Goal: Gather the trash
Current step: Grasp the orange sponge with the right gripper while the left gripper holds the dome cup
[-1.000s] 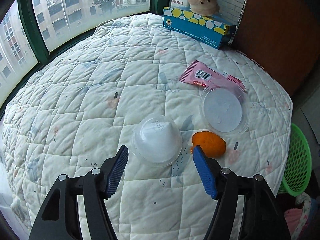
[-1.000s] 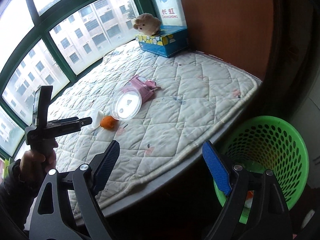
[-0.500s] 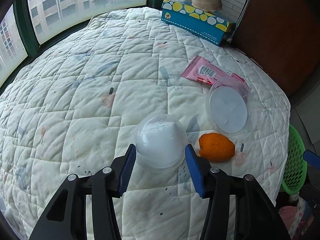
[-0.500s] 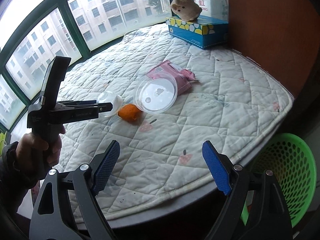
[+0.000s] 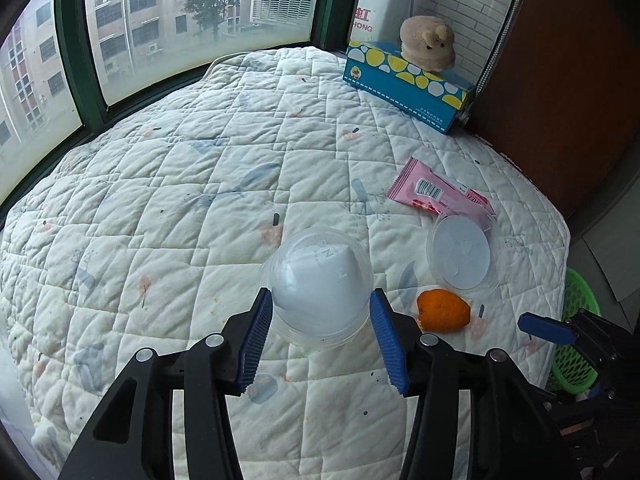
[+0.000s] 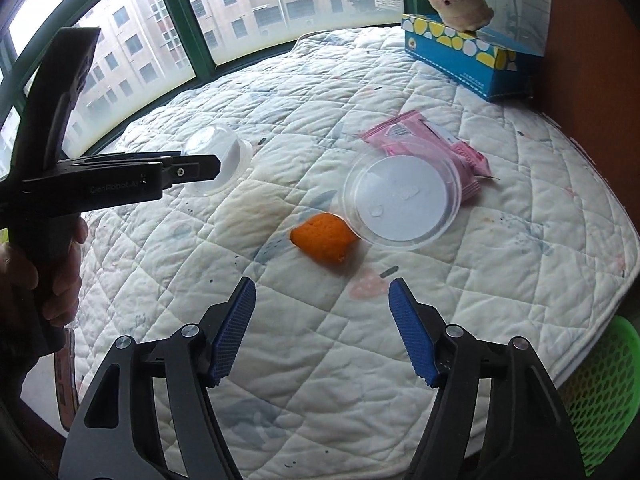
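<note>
My left gripper (image 5: pixel 320 336) is shut on a clear plastic cup (image 5: pixel 320 284) lying upside down on the white quilt (image 5: pixel 180 208); the cup also shows in the right wrist view (image 6: pixel 218 160). An orange peel (image 6: pixel 324 237) lies right of it, against a clear round lid (image 6: pixel 400 196). A pink wrapper (image 6: pixel 424 140) lies partly under the lid. My right gripper (image 6: pixel 322 332) is open and empty, just short of the peel. The peel (image 5: pixel 443 315), lid (image 5: pixel 464 256) and wrapper (image 5: pixel 432 192) show in the left wrist view too.
A green mesh basket (image 6: pixel 600 396) stands on the floor past the quilt's right edge. A blue and yellow tissue box (image 5: pixel 404 84) with a plush toy (image 5: pixel 428 46) sits at the far corner. Windows run behind; a brown panel (image 5: pixel 560 80) stands right.
My left gripper has closed around the cup and gripped it. My right gripper has swung from the basket over the quilt toward the orange peel.
</note>
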### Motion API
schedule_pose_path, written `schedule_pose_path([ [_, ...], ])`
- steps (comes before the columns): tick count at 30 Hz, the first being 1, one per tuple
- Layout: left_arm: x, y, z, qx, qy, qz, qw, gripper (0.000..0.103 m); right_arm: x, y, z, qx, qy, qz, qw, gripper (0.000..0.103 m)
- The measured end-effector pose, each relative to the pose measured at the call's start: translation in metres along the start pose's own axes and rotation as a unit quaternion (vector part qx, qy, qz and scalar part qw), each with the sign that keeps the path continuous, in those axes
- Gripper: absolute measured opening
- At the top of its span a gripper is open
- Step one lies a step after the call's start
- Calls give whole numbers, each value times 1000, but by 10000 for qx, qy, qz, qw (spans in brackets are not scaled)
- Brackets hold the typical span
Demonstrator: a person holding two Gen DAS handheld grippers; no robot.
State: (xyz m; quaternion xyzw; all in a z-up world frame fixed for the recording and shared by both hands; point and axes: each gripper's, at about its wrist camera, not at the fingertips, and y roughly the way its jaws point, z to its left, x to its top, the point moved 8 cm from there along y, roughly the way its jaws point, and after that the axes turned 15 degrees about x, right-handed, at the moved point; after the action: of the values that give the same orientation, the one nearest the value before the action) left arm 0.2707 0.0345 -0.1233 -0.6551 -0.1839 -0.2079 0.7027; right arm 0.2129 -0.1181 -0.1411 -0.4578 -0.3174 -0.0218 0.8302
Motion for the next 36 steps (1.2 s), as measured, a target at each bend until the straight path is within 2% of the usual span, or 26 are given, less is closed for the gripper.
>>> schedule_pose_path([
  [6,2,-5,17,22,-119,-42,9999,49,14,26,-1,-60,-254,189,9995,65],
  [10,2,-5,28,43,-212,-30,9998,49,18,40,-12,-52,-131,297,9995,56],
  [16,0,0,36,54,-325,45,9994,49,20,53,-14,-92,-133,386,9991,55],
  [21,-1,4,37,45,-362,91,9993,49,20,59,-13,-303,-313,435,9981,54],
  [22,-2,4,36,40,-377,98,9992,49,20,60,-14,-366,-335,439,9978,49],
  [24,-2,4,35,23,-396,100,9992,49,19,58,-16,-445,-329,395,9977,40],
  [25,-2,3,34,10,-391,91,9992,49,19,56,-17,-396,-260,352,9983,38],
  [30,-4,-3,26,-25,-314,43,9995,49,16,37,-15,-49,61,130,9999,35],
  [33,-4,-10,19,-76,-268,-11,9996,49,12,21,-4,176,104,37,9998,35],
  [36,-5,-20,8,-152,-187,-78,9997,49,8,3,7,228,49,-106,9997,35],
])
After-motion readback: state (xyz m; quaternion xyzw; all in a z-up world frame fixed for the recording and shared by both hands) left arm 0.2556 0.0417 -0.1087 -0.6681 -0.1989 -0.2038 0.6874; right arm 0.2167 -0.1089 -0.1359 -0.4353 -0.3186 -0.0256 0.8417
